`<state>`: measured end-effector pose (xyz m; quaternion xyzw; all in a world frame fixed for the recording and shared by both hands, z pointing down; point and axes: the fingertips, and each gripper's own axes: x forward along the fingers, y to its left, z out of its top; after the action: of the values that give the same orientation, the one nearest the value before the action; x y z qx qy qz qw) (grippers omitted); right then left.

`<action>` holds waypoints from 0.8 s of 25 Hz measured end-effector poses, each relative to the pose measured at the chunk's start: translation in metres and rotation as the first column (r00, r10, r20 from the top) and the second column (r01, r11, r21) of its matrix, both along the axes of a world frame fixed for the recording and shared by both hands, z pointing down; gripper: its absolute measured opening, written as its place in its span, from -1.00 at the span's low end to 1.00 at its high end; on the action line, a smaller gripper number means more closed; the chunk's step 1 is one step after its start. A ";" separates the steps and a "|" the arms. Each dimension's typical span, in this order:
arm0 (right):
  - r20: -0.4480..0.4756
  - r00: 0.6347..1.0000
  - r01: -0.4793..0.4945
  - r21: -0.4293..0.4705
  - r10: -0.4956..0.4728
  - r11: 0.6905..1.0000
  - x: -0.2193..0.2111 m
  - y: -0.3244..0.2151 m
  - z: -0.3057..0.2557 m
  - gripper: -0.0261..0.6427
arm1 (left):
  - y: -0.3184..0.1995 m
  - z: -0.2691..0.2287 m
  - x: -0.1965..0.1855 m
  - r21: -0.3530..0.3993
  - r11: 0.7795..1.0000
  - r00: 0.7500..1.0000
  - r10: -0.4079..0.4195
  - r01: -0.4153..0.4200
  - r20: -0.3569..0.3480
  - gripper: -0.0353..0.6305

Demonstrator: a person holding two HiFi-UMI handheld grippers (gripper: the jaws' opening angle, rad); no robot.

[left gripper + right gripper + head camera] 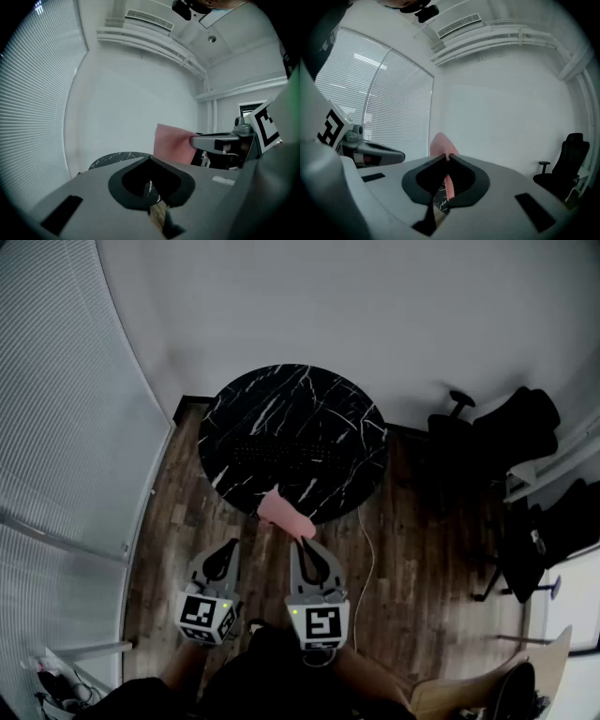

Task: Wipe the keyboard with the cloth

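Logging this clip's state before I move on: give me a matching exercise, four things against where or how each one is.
Things: 1 cloth; 2 keyboard; 3 left tool; 4 office chair.
States: A lying on the round table; B shut, nothing in it; C standing on the floor by the wall; D pinched in the right tool.
Pairs: 1-D, 2-A, 3-B, 4-C.
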<state>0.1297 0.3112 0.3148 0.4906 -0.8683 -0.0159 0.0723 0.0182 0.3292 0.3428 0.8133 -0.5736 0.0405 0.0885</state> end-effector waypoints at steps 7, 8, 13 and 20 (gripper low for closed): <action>-0.022 0.999 0.048 -0.019 -0.049 0.999 -0.046 0.020 -0.001 -0.91 | 0.032 0.002 -0.031 -0.029 1.000 1.000 -0.011 0.011 -0.012 -0.89; -0.031 0.998 0.047 -0.024 -0.048 0.999 -0.051 0.021 0.002 -0.91 | 0.033 0.003 -0.035 -0.030 1.000 1.000 -0.009 0.009 -0.007 -0.89; -0.036 0.997 0.066 -0.041 -0.067 0.997 -0.078 0.017 0.014 -0.91 | 0.028 0.015 -0.058 -0.055 0.998 1.000 -0.015 0.015 0.010 -0.89; -0.005 0.994 0.105 -0.030 -0.105 0.994 -0.111 -0.039 0.023 -0.91 | -0.015 0.027 -0.082 -0.080 0.996 0.999 -0.032 0.032 0.002 -0.89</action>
<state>0.0190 0.2726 0.3376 0.4430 -0.8928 -0.0085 0.0816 -0.0641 0.3139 0.3700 0.7997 -0.5846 0.0625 0.1216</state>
